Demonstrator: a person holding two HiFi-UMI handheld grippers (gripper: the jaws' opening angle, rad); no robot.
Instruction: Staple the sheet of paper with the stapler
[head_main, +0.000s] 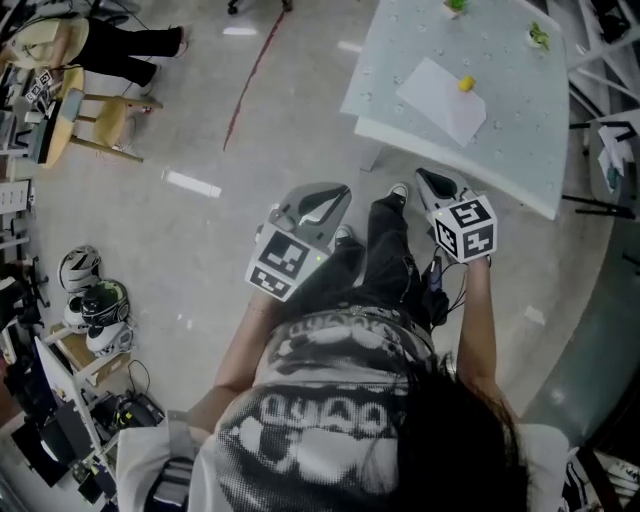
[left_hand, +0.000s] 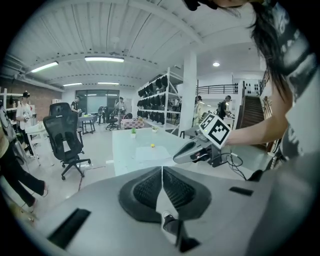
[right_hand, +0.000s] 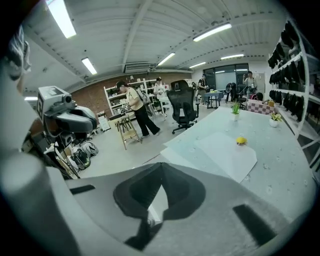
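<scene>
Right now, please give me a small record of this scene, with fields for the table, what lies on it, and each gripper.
table: pale top, ahead of the person
sheet of paper: lies flat on the table
small yellow object: sits on the sheet near one edge; probably the stapler, too small to be sure
potted plants: two, and, at the table's far side
left gripper: jaws together, nothing between them, held in the air short of the table
right gripper: jaws together, empty, also short of the table

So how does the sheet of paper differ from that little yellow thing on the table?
The sheet of paper is white, flat and broad; the yellow thing is small and rounded. The sheet lies on the table; the yellow thing sits at the sheet's edge. Both lie untouched.
</scene>
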